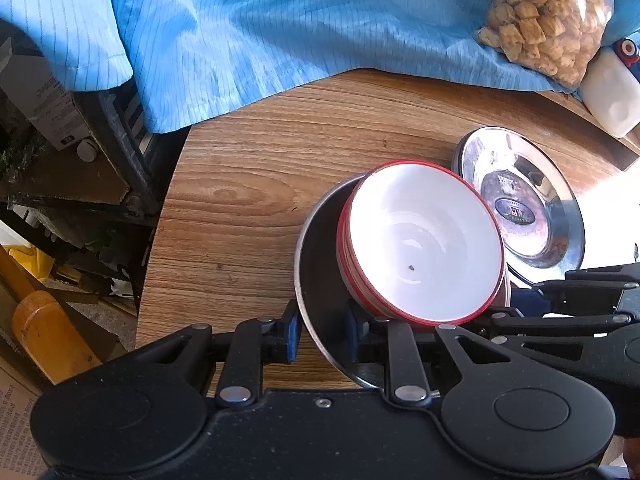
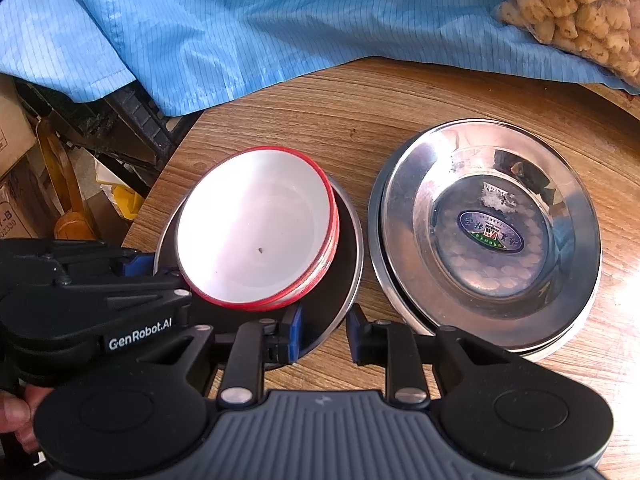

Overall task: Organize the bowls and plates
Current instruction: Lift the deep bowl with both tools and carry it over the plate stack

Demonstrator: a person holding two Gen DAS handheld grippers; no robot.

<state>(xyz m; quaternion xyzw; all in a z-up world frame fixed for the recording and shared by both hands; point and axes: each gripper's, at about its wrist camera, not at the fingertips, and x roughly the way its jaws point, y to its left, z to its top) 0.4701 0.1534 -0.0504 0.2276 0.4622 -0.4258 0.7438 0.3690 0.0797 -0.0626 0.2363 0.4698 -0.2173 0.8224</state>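
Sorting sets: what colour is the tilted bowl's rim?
Red, around a white inside: bowl, clearest in the right wrist view.

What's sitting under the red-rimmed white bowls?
The stack of red-rimmed bowls rests tilted inside a dark metal plate. The bowls cover most of its centre, so anything beneath stays hidden.

two plate stacks (image 2: pixel 486 236) (image 2: pixel 344 240), stacked bowls (image 2: pixel 256 226).

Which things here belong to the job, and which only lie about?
Job: red-rimmed bowls, dark plate under them, steel plates, left gripper, right gripper.
Lying about: blue cloth, snack bag, white bottle.
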